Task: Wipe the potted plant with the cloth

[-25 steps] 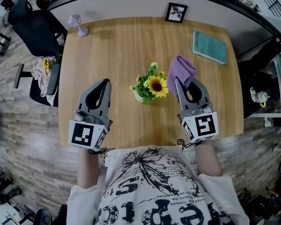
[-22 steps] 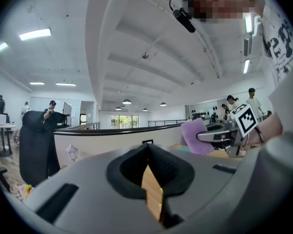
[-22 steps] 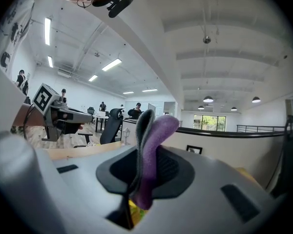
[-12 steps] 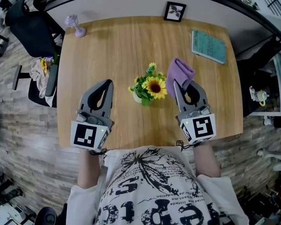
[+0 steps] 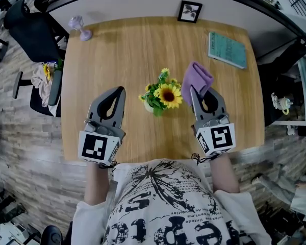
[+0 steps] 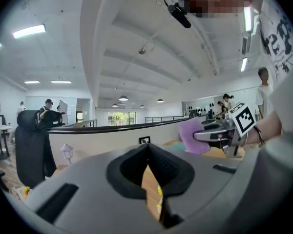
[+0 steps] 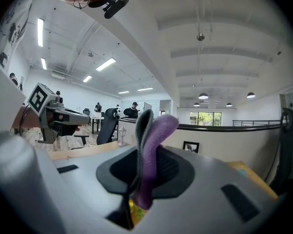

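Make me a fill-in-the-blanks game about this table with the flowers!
1. The right gripper is shut on a ____ cloth.
2. The left gripper holds ____.
3. The potted plant stands ____ the two grippers.
4. The teal book lies near the far ____ corner of the table.

Missing words: purple; nothing; between; right.

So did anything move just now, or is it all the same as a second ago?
Nothing has visibly changed. The right gripper still holds the purple cloth up beside the potted plant. The left gripper is still shut and empty on the plant's other side. The plant stands in the same spot on the table.
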The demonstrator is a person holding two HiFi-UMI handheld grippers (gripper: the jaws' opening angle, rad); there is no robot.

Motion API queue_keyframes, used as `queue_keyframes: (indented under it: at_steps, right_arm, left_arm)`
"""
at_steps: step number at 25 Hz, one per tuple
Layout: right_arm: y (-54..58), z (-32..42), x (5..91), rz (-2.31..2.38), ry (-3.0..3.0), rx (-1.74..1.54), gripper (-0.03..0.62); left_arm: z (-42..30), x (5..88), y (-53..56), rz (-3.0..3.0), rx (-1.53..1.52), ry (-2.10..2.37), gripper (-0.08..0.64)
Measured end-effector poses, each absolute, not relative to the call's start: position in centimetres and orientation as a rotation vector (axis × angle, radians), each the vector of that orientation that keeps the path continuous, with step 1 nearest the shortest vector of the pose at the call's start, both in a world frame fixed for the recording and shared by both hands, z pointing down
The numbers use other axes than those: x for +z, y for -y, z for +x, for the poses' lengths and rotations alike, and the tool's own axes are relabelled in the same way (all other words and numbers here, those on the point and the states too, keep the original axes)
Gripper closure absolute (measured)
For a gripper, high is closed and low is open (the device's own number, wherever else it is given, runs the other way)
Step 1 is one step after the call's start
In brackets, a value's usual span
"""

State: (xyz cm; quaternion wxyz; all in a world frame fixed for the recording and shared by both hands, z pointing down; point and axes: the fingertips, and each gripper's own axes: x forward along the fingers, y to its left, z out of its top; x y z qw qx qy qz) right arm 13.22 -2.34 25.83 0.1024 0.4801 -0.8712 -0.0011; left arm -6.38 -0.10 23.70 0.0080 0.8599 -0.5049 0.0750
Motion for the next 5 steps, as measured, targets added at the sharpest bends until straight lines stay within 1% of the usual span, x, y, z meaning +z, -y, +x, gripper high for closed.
queue_keyframes:
  at_steps: [5]
  right_arm:
    - [2.66, 12.84, 25.88, 1.413, 2.574, -0.007, 0.531]
  left_arm:
    - [-6.77, 23.77, 0.64, 2.679, 0.242, 1.597, 0.555]
